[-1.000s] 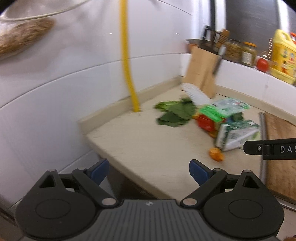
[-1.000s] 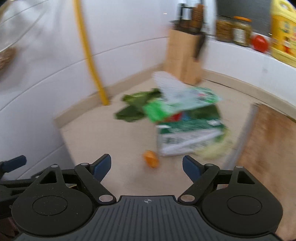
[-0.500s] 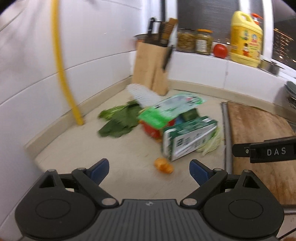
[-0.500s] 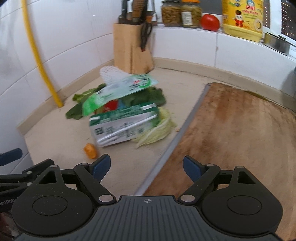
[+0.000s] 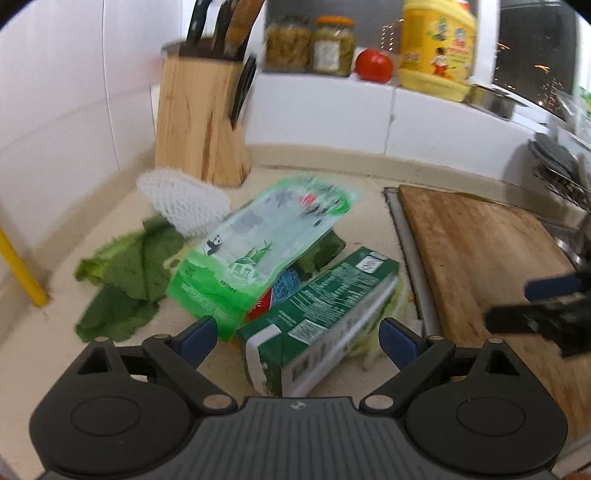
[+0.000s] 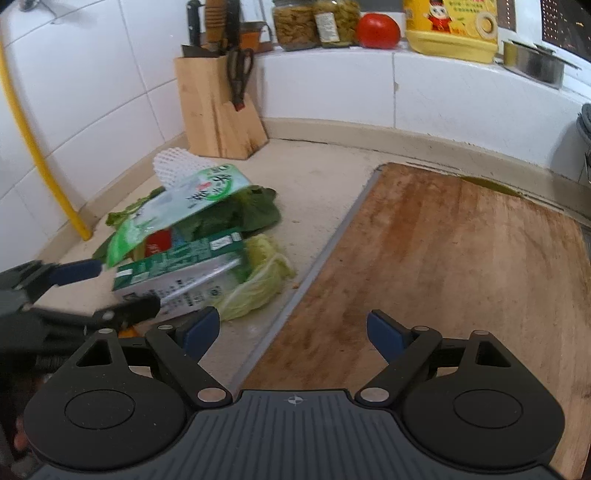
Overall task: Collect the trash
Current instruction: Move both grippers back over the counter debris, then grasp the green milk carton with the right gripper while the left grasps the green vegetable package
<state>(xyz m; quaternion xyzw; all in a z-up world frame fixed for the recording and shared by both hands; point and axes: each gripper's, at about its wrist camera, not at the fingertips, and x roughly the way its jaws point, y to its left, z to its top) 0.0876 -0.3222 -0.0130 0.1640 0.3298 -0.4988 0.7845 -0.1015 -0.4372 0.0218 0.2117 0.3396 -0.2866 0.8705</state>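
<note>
Lying in a heap on the beige worktop (image 6: 314,184), the trash sits toward nine o'clock of the wooden cutting board (image 6: 461,266) and apart from its metal-edged side. Uppermost is a green and white plastic bag (image 5: 266,251) with a panda printed on it, tilted over a dark green carton (image 5: 325,314) that lies on its side. A red wrapper (image 5: 263,306) peeks out between the two. Dark leafy greens (image 5: 125,273) spread at nine o'clock of the bag, a white foam fruit net (image 5: 184,201) lies at eleven o'clock of it, and pale cabbage leaves (image 6: 258,280) poke from under the carton on the board's side.

The left gripper (image 5: 295,334) hovers low over the near end of the carton, its jaws spread wide with the carton's end between them; whether either blue pad touches the carton or the bag cannot be told through the blur. The right gripper (image 6: 293,328) hangs over the near edge of the cutting board, jaws wide apart and holding nothing.

At twelve o'clock of the heap a wooden knife block (image 6: 218,110) stands in the corner against the white tiles. On the raised ledge behind are two jars (image 6: 317,22), a tomato (image 6: 378,31) and a yellow oil jug (image 6: 450,29). A yellow pipe (image 6: 40,162) runs down the wall at ten o'clock.
</note>
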